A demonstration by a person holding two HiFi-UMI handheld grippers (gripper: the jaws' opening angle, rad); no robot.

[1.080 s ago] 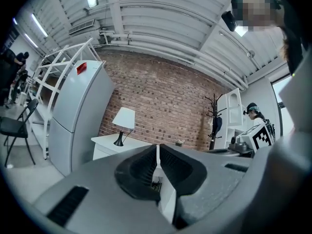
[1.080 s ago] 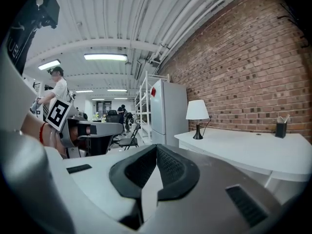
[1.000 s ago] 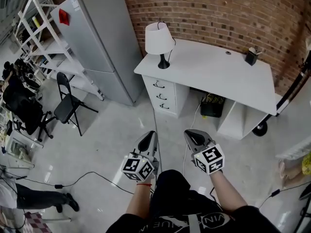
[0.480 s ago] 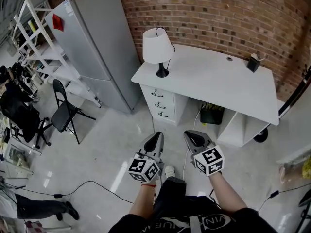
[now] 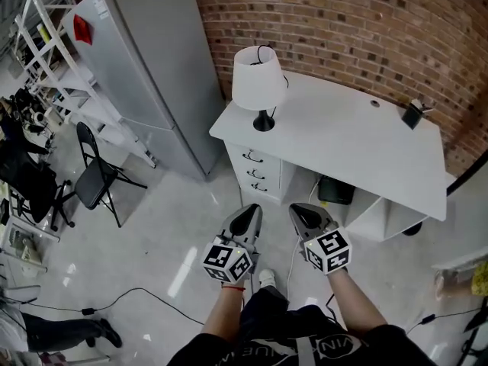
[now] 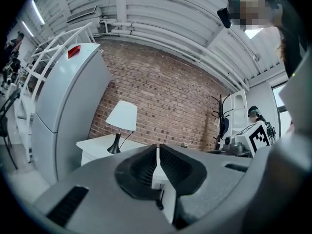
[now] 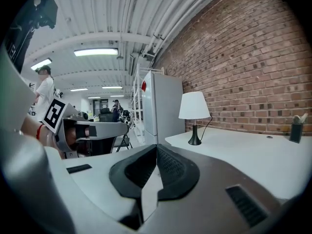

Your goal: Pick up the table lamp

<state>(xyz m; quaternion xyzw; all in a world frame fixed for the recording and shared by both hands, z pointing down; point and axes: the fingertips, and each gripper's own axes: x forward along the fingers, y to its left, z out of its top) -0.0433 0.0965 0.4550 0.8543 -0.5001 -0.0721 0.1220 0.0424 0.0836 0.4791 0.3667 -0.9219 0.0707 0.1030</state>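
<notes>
- Since the earlier frame the white desk and the table lamp fill more of the head view, and the folding chair has slid toward the left edge: you have walked closer.
- You carry the left gripper and the right gripper low and side by side ahead of you, over the floor and short of the desk. That reads as a carrying pose for the walk, not a reach.
- Both tongs are clenched on nothing: the right jaws meet fully, while the left ones show only a thin slit. Closed makes sense while nothing is in range.
- The lamp stands upright on the desk's left front corner, above the drawers and near the grey fridge. Both gripper views already face it.
- Its cord hangs beside the shade, probably to a socket, so expect it to trail when you lift.
</notes>
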